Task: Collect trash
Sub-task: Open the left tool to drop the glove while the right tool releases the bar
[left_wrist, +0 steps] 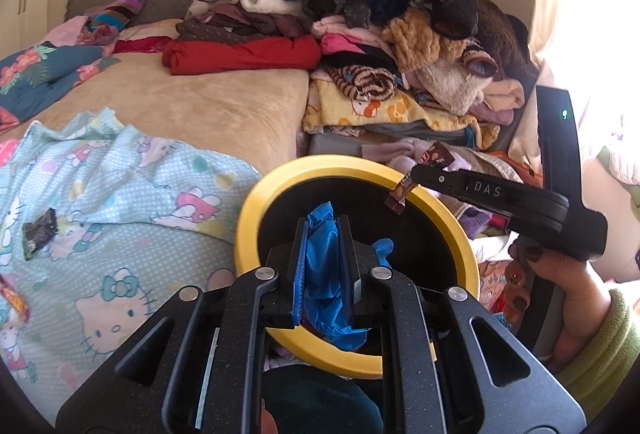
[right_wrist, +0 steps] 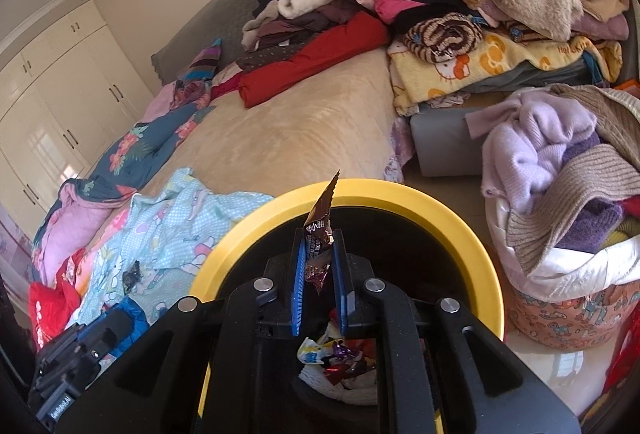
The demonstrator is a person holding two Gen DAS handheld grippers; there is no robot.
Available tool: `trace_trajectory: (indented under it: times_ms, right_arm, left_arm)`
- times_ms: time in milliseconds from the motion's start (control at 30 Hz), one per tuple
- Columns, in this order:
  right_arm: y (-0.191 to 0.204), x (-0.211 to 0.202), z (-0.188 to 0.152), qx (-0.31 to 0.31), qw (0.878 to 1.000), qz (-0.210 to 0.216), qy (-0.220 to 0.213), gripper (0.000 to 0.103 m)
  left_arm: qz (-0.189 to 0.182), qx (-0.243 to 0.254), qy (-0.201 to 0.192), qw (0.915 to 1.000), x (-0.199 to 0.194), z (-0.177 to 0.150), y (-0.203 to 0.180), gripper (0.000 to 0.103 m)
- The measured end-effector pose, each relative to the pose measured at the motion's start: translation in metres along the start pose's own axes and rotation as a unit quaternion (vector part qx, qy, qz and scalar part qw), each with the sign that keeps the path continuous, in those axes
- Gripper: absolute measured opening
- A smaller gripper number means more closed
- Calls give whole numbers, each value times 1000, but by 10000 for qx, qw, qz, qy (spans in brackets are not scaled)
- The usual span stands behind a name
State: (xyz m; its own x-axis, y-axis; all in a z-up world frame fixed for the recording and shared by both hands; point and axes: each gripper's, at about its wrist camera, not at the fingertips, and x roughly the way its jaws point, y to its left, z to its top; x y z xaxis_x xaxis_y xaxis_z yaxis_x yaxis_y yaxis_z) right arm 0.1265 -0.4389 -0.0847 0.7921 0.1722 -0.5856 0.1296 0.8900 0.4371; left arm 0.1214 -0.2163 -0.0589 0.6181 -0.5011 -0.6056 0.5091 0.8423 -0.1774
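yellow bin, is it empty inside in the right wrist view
No, wrappers lie at the bottom of the yellow bin, visible below the right hand-held gripper.

Yellow rim, black inside, on the trash bin [right_wrist: 404,199]. Crumpled blue plastic glove [left_wrist: 322,266] between black left tongs [left_wrist: 323,266] with blue pads. Brown candy wrapper [right_wrist: 318,246] in black right tongs [right_wrist: 319,274]. Light blue dotted blanket [left_wrist: 120,201] with cartoon cats. Beige bed cover [right_wrist: 296,129]. Red folded cloth [left_wrist: 244,53]. Lilac sweater [right_wrist: 532,145].
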Motion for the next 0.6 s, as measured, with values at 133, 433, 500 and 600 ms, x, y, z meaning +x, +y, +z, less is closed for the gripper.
trace_trajectory:
  times_ms: [133,433,500,600]
  right_arm:
    - [-7,3,-1,80,10000,-23,34,15]
    - [-12,5,-1,223,9997,-38,67,46]
    - [-10,5,-1,191,9998,-36,63,52]
    - [-2,4,-1,100,9999,-39,25,57]
  left_arm:
    - [-94,18,193,9998,16,-4,-4,9]
    - [-53,-203,208,9996,24,-11,9,57]
    - [176,-169,82,9997,18,-12,11,71]
    - [394,-213,-99,9989,5,-12,22,90]
